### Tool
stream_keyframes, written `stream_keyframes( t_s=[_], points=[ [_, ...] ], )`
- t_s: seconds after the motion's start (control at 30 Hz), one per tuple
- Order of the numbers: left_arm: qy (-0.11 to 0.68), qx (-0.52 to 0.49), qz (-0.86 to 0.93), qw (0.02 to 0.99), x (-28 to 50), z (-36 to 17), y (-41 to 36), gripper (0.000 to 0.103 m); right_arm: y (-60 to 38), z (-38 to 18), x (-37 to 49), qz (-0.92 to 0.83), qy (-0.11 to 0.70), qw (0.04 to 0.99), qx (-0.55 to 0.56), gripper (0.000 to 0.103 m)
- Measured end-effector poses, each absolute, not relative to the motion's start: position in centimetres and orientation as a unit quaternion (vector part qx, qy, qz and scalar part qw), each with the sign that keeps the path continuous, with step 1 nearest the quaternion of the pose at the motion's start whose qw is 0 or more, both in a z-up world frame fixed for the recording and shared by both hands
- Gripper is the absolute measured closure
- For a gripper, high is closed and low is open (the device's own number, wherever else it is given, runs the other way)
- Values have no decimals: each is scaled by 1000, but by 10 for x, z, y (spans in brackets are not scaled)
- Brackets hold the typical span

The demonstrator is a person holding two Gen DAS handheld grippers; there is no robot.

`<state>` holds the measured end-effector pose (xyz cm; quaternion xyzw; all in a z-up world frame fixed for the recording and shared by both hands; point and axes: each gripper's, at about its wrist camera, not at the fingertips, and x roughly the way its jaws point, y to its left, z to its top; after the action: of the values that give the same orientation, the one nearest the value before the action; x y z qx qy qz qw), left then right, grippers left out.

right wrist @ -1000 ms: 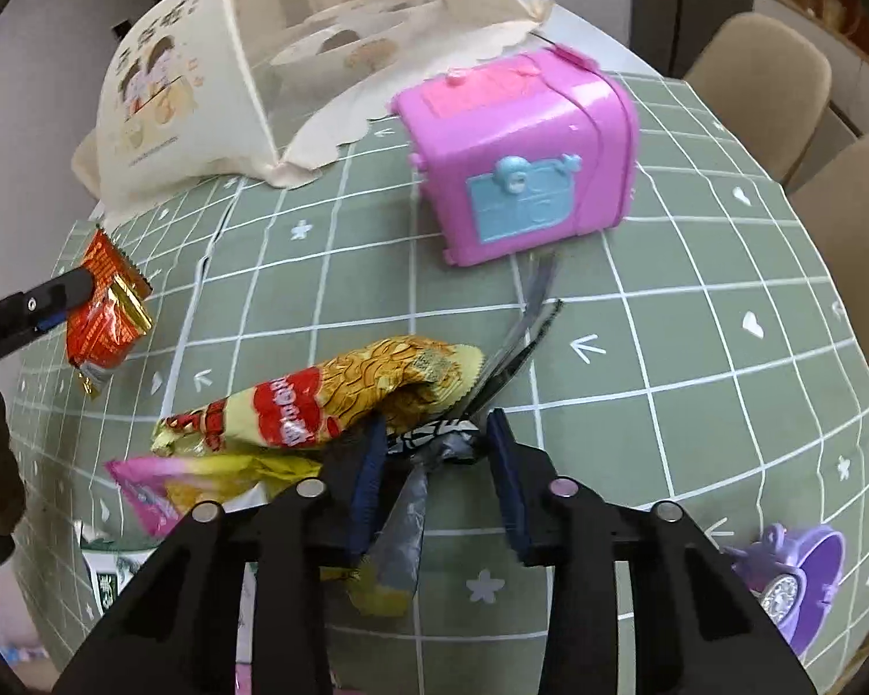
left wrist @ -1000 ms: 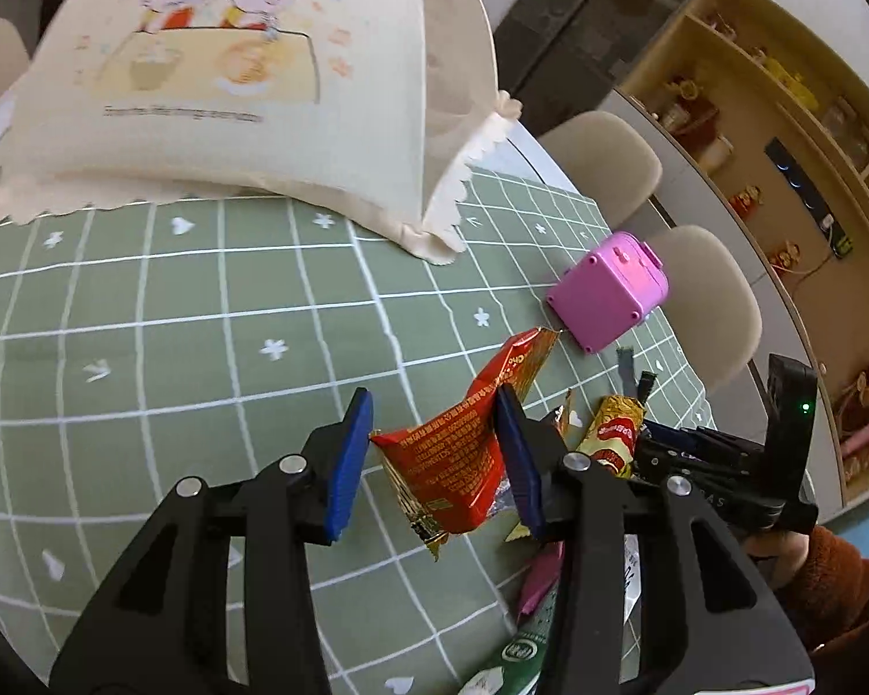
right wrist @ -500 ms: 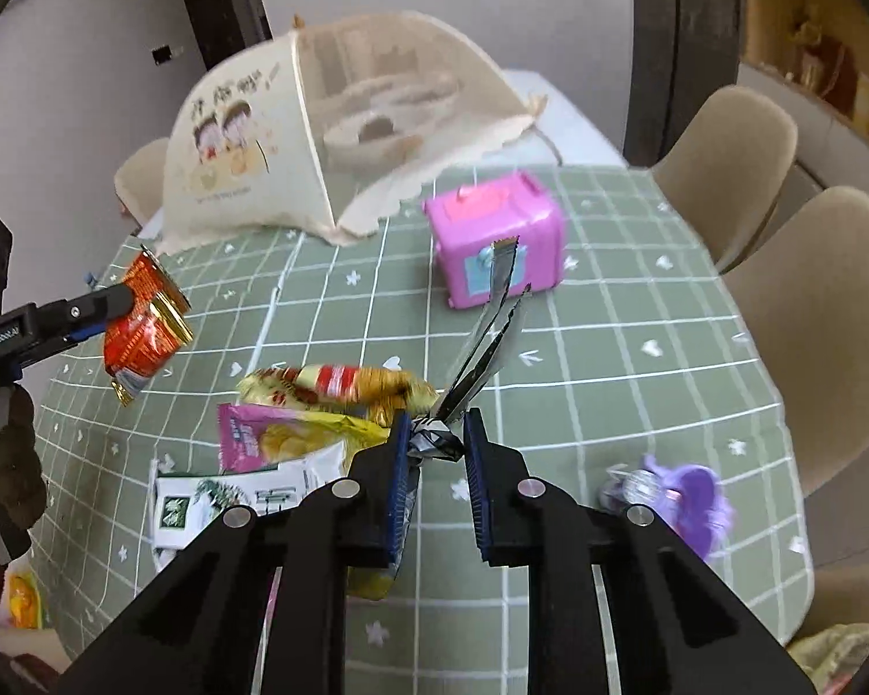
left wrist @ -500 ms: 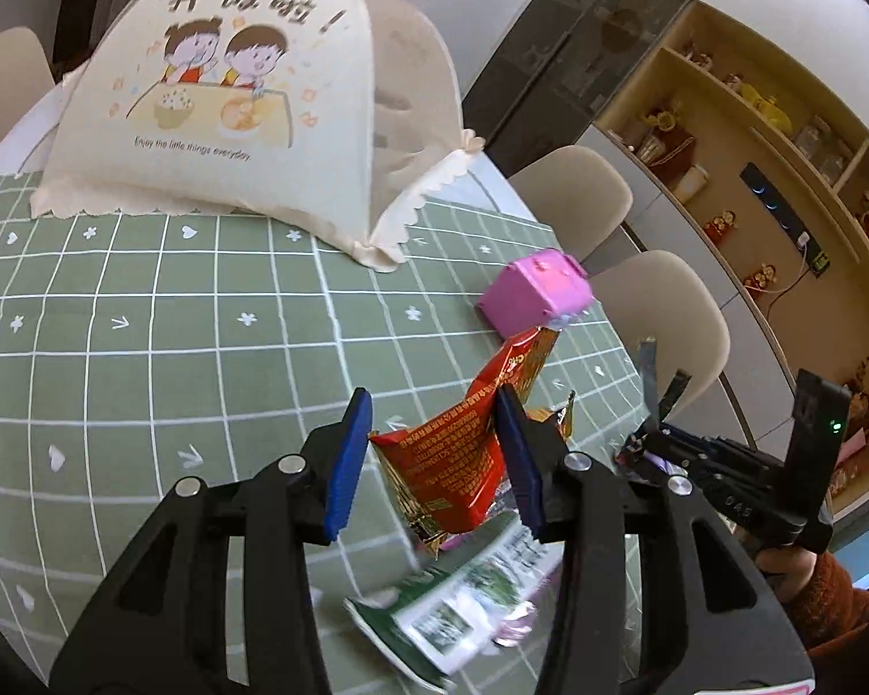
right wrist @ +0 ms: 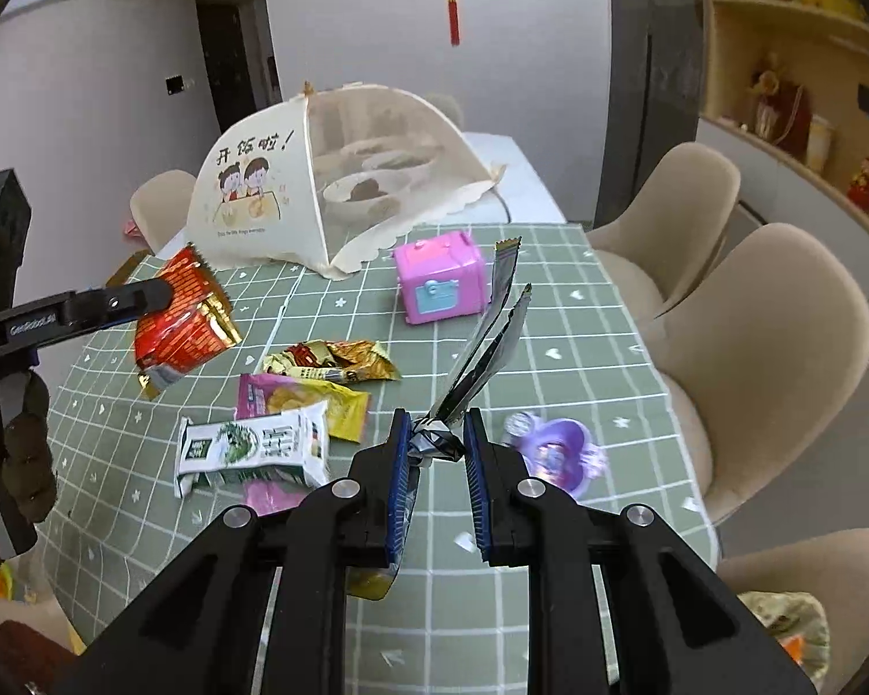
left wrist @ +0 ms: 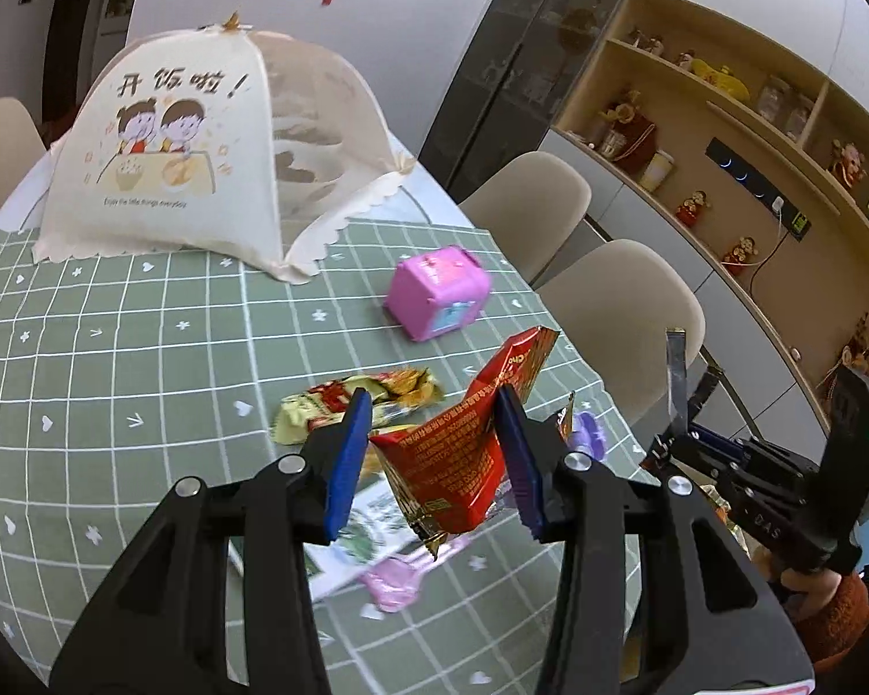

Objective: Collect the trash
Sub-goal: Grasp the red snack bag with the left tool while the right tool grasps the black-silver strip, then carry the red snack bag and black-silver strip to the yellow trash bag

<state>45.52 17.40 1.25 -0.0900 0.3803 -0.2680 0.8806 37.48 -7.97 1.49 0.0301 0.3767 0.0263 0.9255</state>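
Above the green checked worktop (right wrist: 579,347), both grippers are carrying trash clear of the surface. The left gripper (left wrist: 434,452) is clamping a red snack wrapper (left wrist: 463,457) between its blue fingers (left wrist: 347,457), and the right gripper (right wrist: 437,452), whose fingers have just been closing, is pinching the crumpled base of a silver foil wrapper (right wrist: 481,347) that is sticking up and away from it. More trash is lying on the worktop below: a gold and red wrapper (right wrist: 330,362), a pink and yellow packet (right wrist: 301,405) and a white and green packet (right wrist: 249,452), heaped close together on the near left. A pink toy box (right wrist: 440,278) is sitting further back in front of a mesh food cover (right wrist: 295,202), and a purple toy (right wrist: 556,452) is lying near the right edge. The main risk, as I judge it, is the silver wrapper slipping, since only its twisted end is being held and the long loose part is acting as a lever; a quick swing could pull it free. The red wrapper is looking safer, though its slick film could slide if the hold eases. Both grippers are pointing forward and downward over the worktop, side by side, the left one showing at the left of the right wrist view with a hand (right wrist: 17,452) behind it.
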Motion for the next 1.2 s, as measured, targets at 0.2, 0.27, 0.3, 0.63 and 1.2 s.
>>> stream_keyframes(
  t_s=[0.2, 0.27, 0.3, 0.63, 1.2],
  points=[
    [347, -68, -261, 898, 420, 36, 135, 61, -105, 32, 338, 20, 361, 932, 21, 84],
    [336, -62, -252, 905, 407, 43, 122, 61, -114, 37, 324, 20, 354, 935, 19, 84],
    [332, -60, -248, 908, 401, 46, 117, 61, -117, 38, 319, 20, 352, 936, 16, 84],
    [298, -39, -246, 922, 328, 75, 48, 60, -173, 50, 239, 8, 329, 944, 7, 84],
    [319, 18, -322, 891, 232, 63, -94, 60, -281, 38, 129, -50, 312, 948, 50, 84]
  ],
)
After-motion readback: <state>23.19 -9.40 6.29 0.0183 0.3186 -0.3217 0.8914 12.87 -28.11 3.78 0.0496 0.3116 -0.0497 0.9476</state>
